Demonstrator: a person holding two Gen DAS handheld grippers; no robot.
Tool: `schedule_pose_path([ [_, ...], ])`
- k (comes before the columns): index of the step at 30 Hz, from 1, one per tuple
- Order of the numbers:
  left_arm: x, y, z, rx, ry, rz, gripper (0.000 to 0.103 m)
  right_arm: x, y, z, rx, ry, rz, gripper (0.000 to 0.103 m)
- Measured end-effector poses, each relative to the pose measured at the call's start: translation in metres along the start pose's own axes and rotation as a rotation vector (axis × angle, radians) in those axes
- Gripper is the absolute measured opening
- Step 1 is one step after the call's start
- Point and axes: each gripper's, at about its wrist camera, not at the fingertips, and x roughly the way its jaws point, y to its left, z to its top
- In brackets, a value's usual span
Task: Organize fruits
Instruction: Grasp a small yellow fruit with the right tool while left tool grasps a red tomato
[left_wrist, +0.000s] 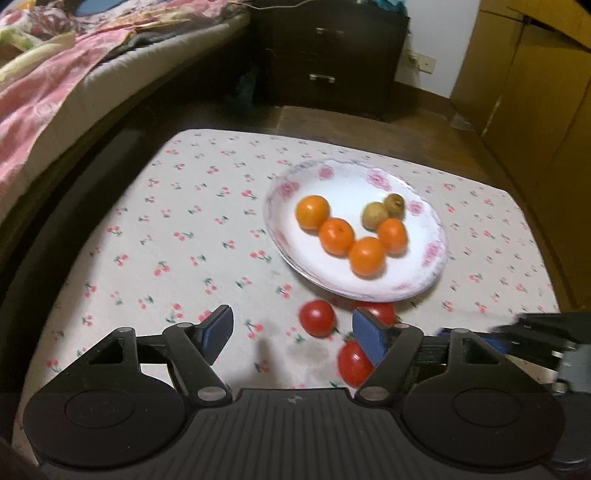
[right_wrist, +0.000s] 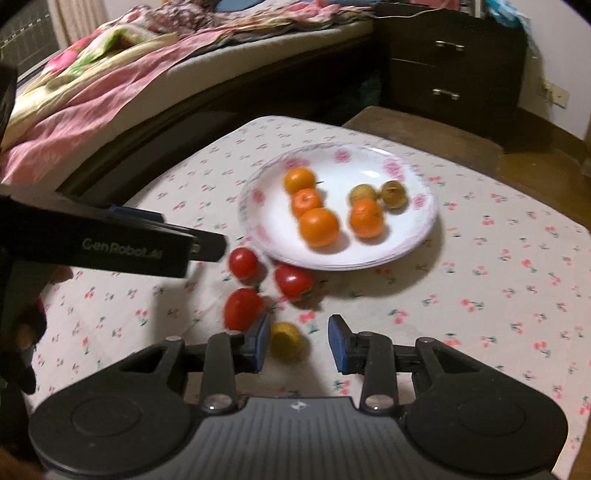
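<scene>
A white flowered plate (left_wrist: 428, 254) (right_wrist: 413, 173) on the cherry-print tablecloth holds several oranges (left_wrist: 335, 236) (right_wrist: 318, 226) and two small yellow-brown fruits (left_wrist: 375, 215) (right_wrist: 393, 193). Three red tomatoes (left_wrist: 317, 318) (right_wrist: 242, 263) lie on the cloth just in front of the plate. A small yellow fruit (right_wrist: 286, 339) lies between my right gripper's open fingers. My left gripper (left_wrist: 293, 334) is open and empty above the cloth near the tomatoes. My right gripper (right_wrist: 299, 343) is open. The left gripper also shows in the right wrist view (right_wrist: 207, 245).
A bed with a pink floral blanket (left_wrist: 44, 74) (right_wrist: 92, 85) runs along the left. A dark drawer cabinet (left_wrist: 325, 55) (right_wrist: 454, 59) stands behind the table. Cardboard boxes (left_wrist: 535, 92) stand at the right. The table edge (left_wrist: 332, 133) is beyond the plate.
</scene>
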Motion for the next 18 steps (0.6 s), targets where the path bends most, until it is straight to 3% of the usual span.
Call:
schedule_pose_path([
  [5,0.000,-0.002,-0.006,0.005,0.013,-0.010,0.079,0.020,0.004,-0.005,-0.027,0.051,0.013,0.040],
  [9,0.002,0.001,-0.005,-0.013,0.021,-0.016,0.079,0.025,0.007,-0.006,-0.052,0.037,0.003,0.039],
  [13,0.004,-0.001,-0.007,-0.002,0.030,-0.015,0.080,0.025,0.008,-0.006,-0.075,0.035,-0.010,0.030],
  [18,0.005,0.002,-0.009,-0.013,0.041,-0.014,0.080,0.019,0.009,-0.008,-0.094,0.028,-0.008,0.030],
])
